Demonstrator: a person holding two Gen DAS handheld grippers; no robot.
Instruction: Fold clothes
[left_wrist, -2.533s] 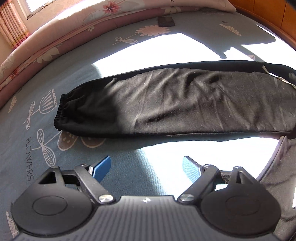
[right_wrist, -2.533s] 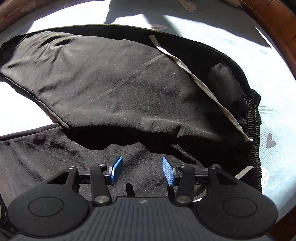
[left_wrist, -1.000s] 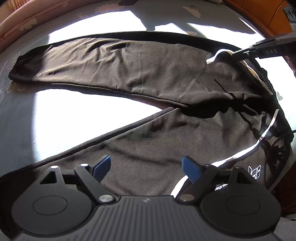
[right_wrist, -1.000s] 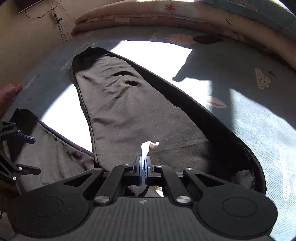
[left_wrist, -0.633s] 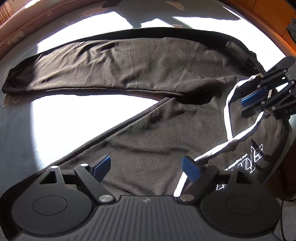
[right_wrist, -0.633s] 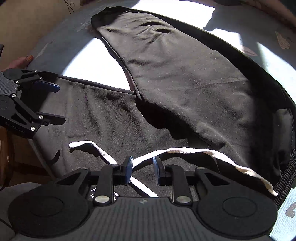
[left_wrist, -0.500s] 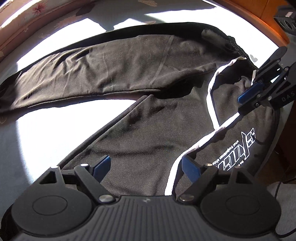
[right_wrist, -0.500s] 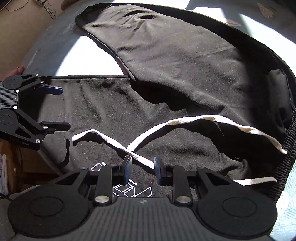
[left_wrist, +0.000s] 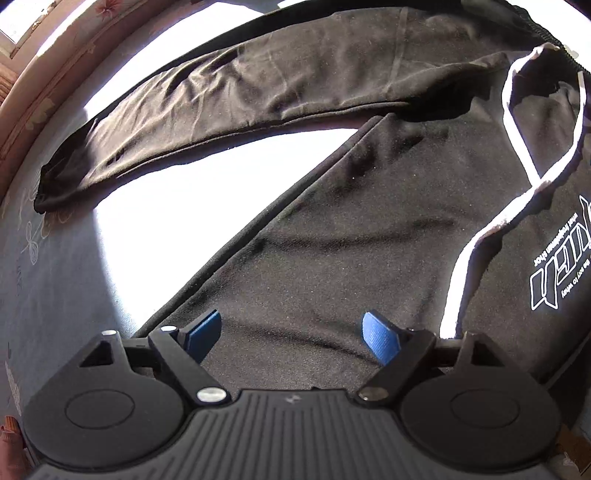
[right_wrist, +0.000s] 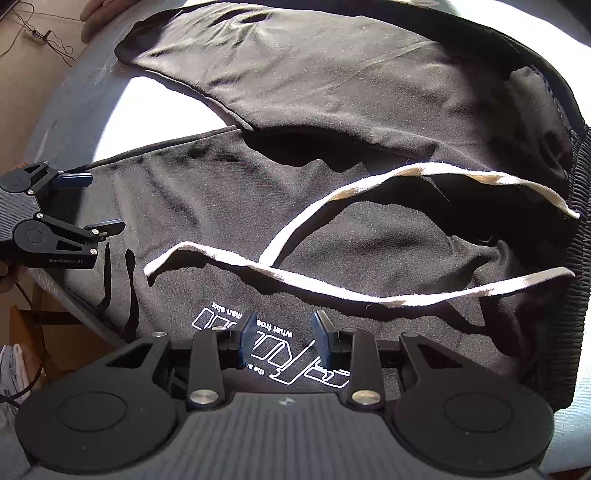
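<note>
Black trousers (right_wrist: 369, 110) spread beneath opening right claw (right_wrist: 282, 332).

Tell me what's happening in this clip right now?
A person with a handheld tool in each hand is working on a pair of black sweatpants spread on a patterned bedsheet, legs splayed apart and not yet folded. The white drawstring lies loose across the waist area near the printed logo. The right tool hovers over the logo, its jaws opening with nothing between them. The left tool is wide open above the nearer leg, holding nothing.
</note>
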